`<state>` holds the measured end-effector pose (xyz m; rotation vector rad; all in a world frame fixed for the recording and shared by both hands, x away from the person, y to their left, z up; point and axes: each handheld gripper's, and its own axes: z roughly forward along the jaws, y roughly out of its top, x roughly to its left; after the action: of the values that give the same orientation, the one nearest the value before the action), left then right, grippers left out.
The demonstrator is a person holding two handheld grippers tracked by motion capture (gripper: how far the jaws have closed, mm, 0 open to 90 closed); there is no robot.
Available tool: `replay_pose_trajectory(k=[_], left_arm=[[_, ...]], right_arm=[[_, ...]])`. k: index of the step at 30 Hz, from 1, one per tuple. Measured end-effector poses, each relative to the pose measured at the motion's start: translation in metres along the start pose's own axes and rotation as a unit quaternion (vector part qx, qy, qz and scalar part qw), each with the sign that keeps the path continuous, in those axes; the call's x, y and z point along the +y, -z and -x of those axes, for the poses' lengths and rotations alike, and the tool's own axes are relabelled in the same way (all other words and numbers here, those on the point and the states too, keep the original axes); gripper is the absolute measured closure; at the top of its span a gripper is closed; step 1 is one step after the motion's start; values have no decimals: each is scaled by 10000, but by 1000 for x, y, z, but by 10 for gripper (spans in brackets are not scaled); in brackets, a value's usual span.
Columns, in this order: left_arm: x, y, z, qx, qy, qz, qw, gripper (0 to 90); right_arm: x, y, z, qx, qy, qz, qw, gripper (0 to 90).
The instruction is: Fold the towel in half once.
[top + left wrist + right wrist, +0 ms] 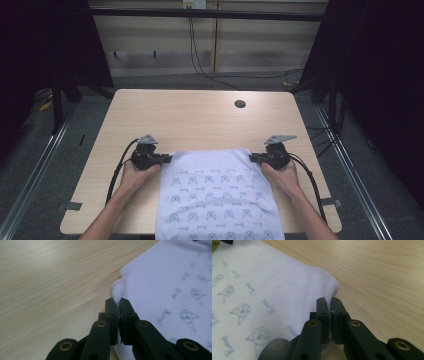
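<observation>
From above, at the near half of the table (200,115), the white printed cloth (220,195) lies flat and runs off the edge at six o'clock. My left gripper (165,159) sits on the cloth's far corner at nine o'clock of it, my right gripper (255,158) on the far corner at three o'clock, both hands level with each other and well apart.

Along my left gripper (119,302), the jaws are pressed together on the stitched hem of the cloth (170,280), which pokes out at twelve o'clock between them; the bare tabletop (50,285) spreads from nine to eleven o'clock.

Along my right gripper (329,302), the jaws likewise pinch the hemmed corner, with the cloth (262,282) spreading toward nine and ten o'clock and the wood (382,277) toward two.

I judge both corners are now secured, so the grasping step is done. Next I would lift the two corners together, keeping the far edge taut, and carry them toward six o'clock to fold the cloth over itself, without letting either hem slip.
</observation>
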<state>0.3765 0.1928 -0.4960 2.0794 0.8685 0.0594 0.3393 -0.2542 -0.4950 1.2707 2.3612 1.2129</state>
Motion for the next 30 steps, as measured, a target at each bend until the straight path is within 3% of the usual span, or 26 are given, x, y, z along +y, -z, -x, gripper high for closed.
replay_pose_trajectory(k=[2,3,4,6,9,11,12,17,20,21,22,25,26,27,28,29,30], left_arm=[[4,5,0,-184,81,174,9996,868],[4,5,0,-184,81,174,9996,868],[10,9,0,-237,35,262,9994,868],[12,11,0,-239,42,338,9991,868],[23,23,-1,-251,51,635,9976,870],[26,26,-2,-249,86,753,9968,871],[35,34,-4,-244,176,1010,9944,872],[52,39,-2,-159,125,1188,9927,875],[75,39,1,-76,-61,1223,9924,874],[75,39,1,-76,-61,1223,9924,874],[87,39,1,-17,-120,1215,9925,874],[100,41,1,-25,-123,1321,9912,874],[112,45,0,-11,-121,1448,9894,875],[112,45,0,-11,-121,1448,9894,874],[125,50,0,35,-154,1551,9878,875],[125,50,0,35,-154,1551,9878,875],[137,56,-1,113,-184,1607,9868,875]], right_arm=[[4,8,0,31,-35,148,9999,872],[4,8,0,31,-35,148,9999,872],[10,19,2,142,-166,416,9989,872],[12,21,3,119,-144,474,9987,872],[29,37,11,107,-189,856,9961,873],[32,40,12,102,-212,906,9956,872],[42,47,15,87,-227,1043,9942,872],[62,55,21,8,-177,1086,9939,872],[83,62,26,-95,-117,1190,9928,873],[83,62,26,-95,-117,1190,9928,873],[90,65,29,-156,-111,1240,9921,873],[96,67,33,-214,-145,1268,9916,873],[101,68,36,-270,-149,1277,9913,873],[101,68,36,-270,-149,1277,9913,873],[107,70,40,-342,-181,1315,9906,874],[107,70,40,-342,-181,1315,9906,874],[115,74,43,-418,-150,1334,9901,874]])
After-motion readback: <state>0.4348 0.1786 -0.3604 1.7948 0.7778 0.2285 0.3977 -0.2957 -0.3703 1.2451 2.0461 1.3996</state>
